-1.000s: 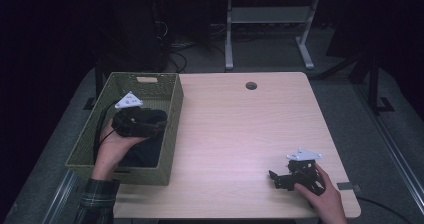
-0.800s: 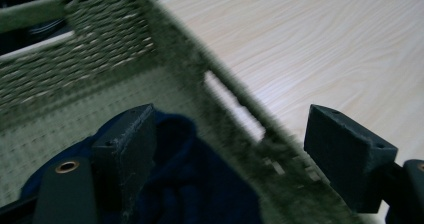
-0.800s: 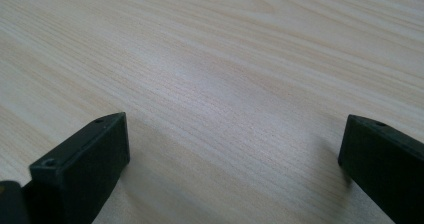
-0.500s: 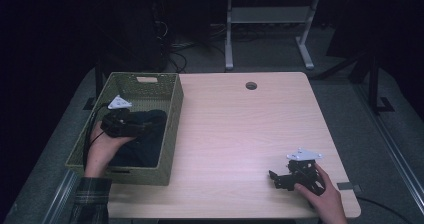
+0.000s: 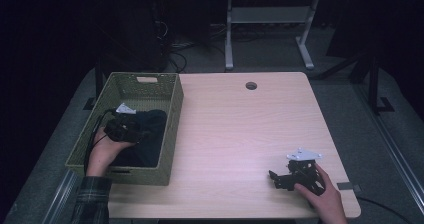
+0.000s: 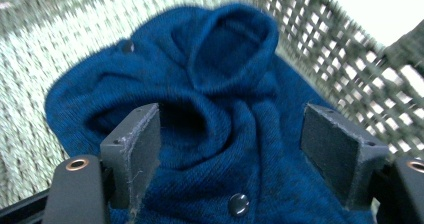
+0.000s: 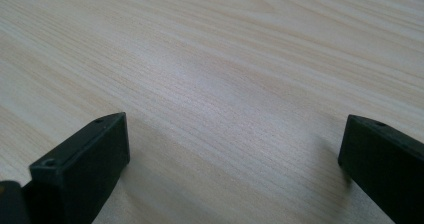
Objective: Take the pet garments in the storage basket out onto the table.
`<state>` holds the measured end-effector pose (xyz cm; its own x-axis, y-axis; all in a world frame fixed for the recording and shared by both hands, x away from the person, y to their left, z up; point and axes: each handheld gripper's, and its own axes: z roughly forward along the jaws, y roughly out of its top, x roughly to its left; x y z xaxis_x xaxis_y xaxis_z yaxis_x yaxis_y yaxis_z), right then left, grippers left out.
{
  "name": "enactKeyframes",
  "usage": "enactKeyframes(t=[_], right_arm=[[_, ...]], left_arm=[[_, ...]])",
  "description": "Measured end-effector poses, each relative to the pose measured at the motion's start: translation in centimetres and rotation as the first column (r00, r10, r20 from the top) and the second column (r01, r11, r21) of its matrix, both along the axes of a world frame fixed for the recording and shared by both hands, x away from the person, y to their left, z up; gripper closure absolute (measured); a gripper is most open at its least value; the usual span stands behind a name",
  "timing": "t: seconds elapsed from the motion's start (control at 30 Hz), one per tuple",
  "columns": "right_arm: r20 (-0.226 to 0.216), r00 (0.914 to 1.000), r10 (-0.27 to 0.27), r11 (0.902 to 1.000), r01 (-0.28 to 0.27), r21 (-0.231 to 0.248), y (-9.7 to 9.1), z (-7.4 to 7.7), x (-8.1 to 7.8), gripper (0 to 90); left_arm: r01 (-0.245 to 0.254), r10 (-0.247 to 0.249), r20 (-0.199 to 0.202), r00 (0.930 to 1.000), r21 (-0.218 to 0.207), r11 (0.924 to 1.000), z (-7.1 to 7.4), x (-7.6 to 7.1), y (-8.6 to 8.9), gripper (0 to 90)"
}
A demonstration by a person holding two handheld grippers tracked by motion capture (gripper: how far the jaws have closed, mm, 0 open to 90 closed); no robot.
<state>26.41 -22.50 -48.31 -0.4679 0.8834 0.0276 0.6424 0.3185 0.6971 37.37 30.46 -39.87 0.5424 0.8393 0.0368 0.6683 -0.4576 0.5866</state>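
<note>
A dark blue knitted garment [image 6: 225, 84] with round buttons [image 6: 238, 204] lies bunched up in the green woven basket [image 5: 172, 129]. In the high view the garment [image 5: 152, 141] looks almost black. My left gripper [image 5: 140, 133] is low inside the basket. Its jaws [image 6: 230, 134] stand apart on either side of a fold of the knit; they have just been closing a little, and the pads are not pressing the fold. My right gripper [image 5: 276, 179] rests at the table's near right, open [image 7: 235, 144], with bare wood between its fingers.
The basket takes up the left end of the light wooden table [image 5: 235, 129], and its mesh wall [image 6: 350, 49] rises close to the left gripper. A cable hole [image 5: 251, 85] sits near the far edge. Beyond the table stands a white desk frame [image 5: 265, 24].
The left hand has sunk deeper into the basket and shifted slightly left, closer to the garment. The right hand has stayed put.
</note>
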Motion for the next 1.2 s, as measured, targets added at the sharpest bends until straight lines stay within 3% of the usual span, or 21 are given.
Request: enactKeyframes(t=[0.27,0.43,0.87,0.97,1.2], right_arm=[[0.000,1.0000,0.000,1.0000,0.000,0.000,0.0,0.0,0.0,0.0],[0.000,1.0000,0.001,1.0000,-0.001,0.000,0.0,0.0,0.0,0.0],[0.000,1.0000,0.001,1.0000,-0.001,0.000,0.0,0.0,0.0,0.0],[0.000,1.0000,0.000,1.0000,0.000,0.000,0.0,0.0,0.0,0.0],[0.000,1.0000,0.001,1.0000,-0.001,0.000,0.0,0.0,0.0,0.0]], left_arm=[[0.005,0.000,-0.077,0.9970,0.065,0.9978,-1.5,0.4,-0.6,24.1],[0.006,0.002,-0.109,0.9941,0.076,0.9971,-2.0,0.5,-0.6,24.2],[0.019,-0.002,-0.146,0.9893,0.113,0.9934,-2.9,0.7,-1.0,24.9],[0.020,-0.001,-0.156,0.9878,0.125,0.9919,-2.9,0.7,-1.0,28.9],[0.011,0.009,-0.188,0.9821,0.109,0.9940,-2.6,0.8,-0.9,49.5]])
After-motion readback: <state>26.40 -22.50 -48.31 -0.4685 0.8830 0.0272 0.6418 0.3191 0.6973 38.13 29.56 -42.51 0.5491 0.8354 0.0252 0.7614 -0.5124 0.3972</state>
